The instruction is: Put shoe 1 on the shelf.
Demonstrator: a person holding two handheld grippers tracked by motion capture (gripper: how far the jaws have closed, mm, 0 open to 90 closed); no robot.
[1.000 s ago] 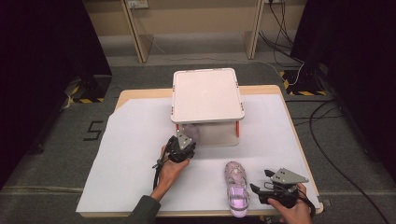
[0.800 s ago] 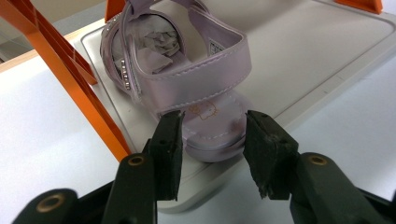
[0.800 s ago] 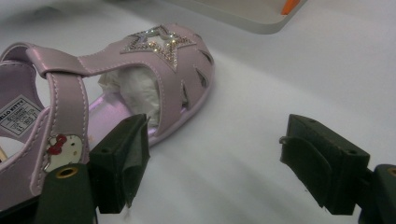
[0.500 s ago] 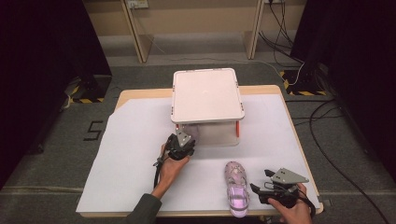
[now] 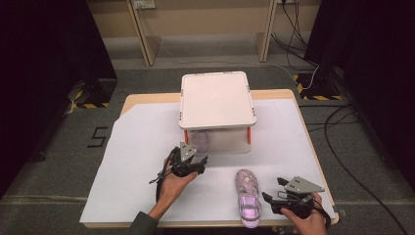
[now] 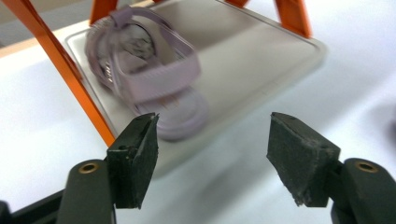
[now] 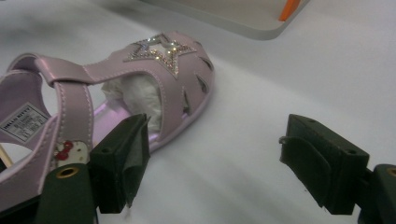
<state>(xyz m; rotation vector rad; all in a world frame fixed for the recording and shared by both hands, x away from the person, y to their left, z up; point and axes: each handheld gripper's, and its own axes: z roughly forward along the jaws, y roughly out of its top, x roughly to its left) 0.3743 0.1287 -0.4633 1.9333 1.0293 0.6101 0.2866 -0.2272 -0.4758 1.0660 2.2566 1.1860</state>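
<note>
- High view: a wooden table (image 5: 147, 100) covered by a white sheet (image 5: 142, 161) stands on grey carpet, dark curtains at both sides. A small two-level rack (image 5: 217, 98) with a flat white top and orange legs sits mid-table. The left gripper (image 5: 188, 161) lies just before the rack; the right gripper (image 5: 284, 196) rests near the table's front edge, a lilac sandal (image 5: 247, 196) just beside it.
- Left gripper view: black rubber-padded jaws stand wide apart, holding nothing. Beyond the fingers, a second lilac sandal (image 6: 149, 74), smooth-strapped, lies on the rack's grey lower tray (image 6: 261, 51), beside an orange leg (image 6: 60, 65).
- Right gripper view: jaws released, wide open, empty. The sandal's glossy toe with a glittering star (image 7: 161, 49) lies just past the left-hand finger.
</note>
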